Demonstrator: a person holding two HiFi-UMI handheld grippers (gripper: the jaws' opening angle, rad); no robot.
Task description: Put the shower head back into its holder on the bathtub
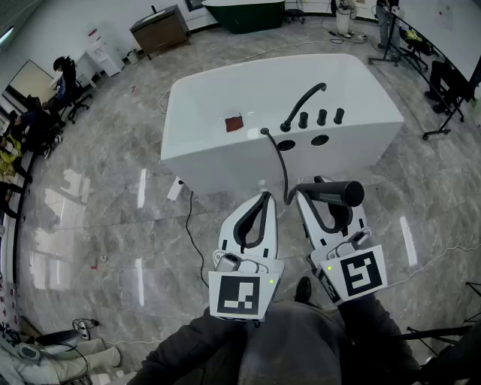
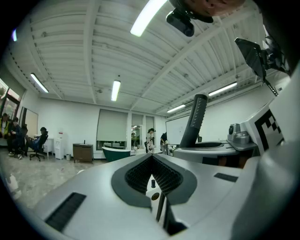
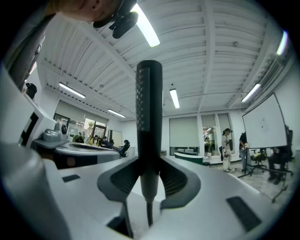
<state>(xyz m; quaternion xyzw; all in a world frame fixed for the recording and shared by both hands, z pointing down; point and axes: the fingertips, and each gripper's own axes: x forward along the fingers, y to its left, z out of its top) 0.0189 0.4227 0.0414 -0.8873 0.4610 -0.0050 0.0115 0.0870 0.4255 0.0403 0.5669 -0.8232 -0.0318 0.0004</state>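
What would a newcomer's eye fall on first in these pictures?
The white bathtub stands in the middle of the grey floor. The right claw is shut on a black shower head, whose hose runs to the tub's deck. The left claw is shut and empty.

The head view looks steeply down from above the person onto the left gripper (image 1: 263, 199) and right gripper (image 1: 327, 197) close below, with the white bathtub (image 1: 225, 162) just ahead on the floor (image 1: 113, 225). Each gripper view sits low behind its own jaws, tipped up toward the ceiling (image 2: 70, 47). The right gripper view has the shower head (image 3: 149, 117) very near, dead centre; the left gripper view sees it at its right. All three share it and the distant dark green bathtub (image 1: 244, 13).
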